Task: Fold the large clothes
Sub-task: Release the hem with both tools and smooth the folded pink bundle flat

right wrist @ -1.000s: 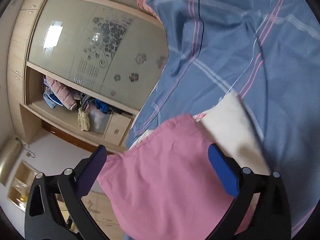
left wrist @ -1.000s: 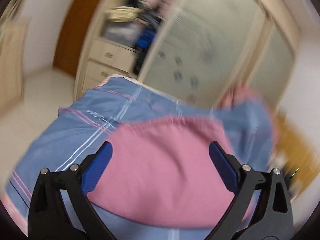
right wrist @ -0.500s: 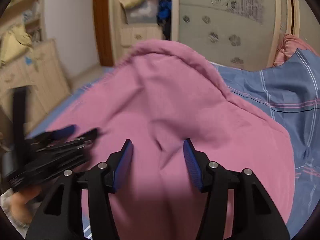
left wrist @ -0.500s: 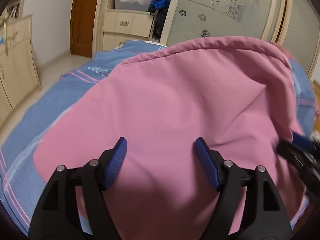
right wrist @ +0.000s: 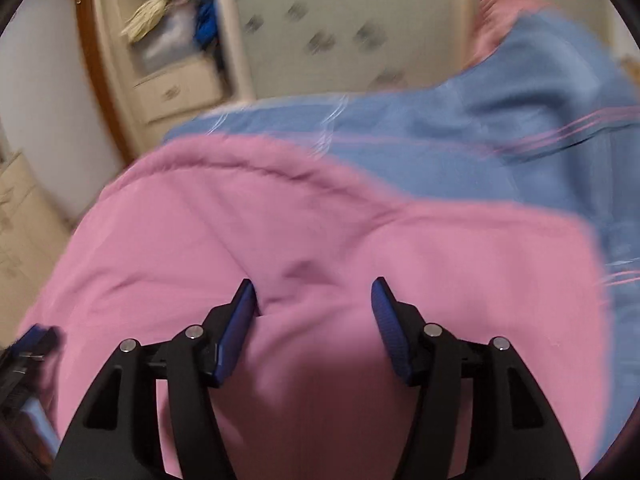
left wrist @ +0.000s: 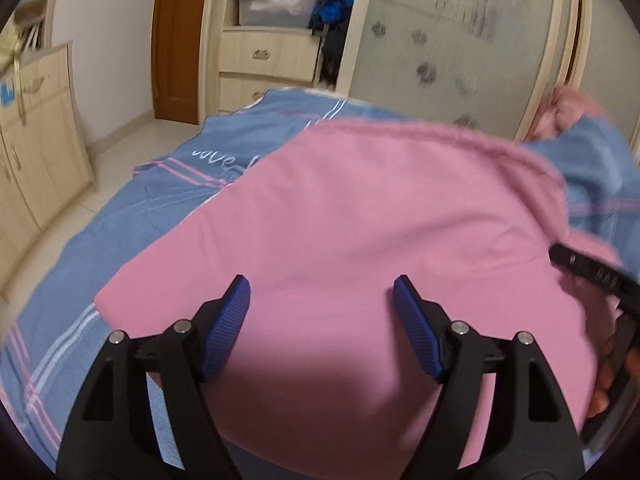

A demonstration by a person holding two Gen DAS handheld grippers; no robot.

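Both tools are being held just above a pink garment (left wrist: pixel 372 248) that is being spread on a bed covered by a blue striped sheet (left wrist: pixel 168 200). Seen from the left wrist, the left tool (left wrist: pixel 322 308) is being held with its blue pads (left wrist: pixel 224 328) well apart, having just been opened a little further; pink cloth is being seen in the gap below them, but no pinch on it is being shown. At the far right edge of that view, the black frame of the right tool (left wrist: pixel 592 276) is being seen over the garment, with part of a hand (left wrist: pixel 604 372) on it.

Seen from the right wrist, the right tool (right wrist: pixel 314 302) is being held with its jaws partly apart, having just been widened slightly. A raised crease of the garment (right wrist: pixel 288 280) is lying by the left pad (right wrist: pixel 236 332); whether it is being touched cannot be told through the blur. The blue sheet (right wrist: pixel 460 152) is being shown beyond the garment's far edge.

Behind the bed, a wardrobe with drawers (left wrist: pixel 264 64) and a frosted sliding door (left wrist: pixel 452 40) is being seen, with a brown door (left wrist: pixel 176 40) on the left.
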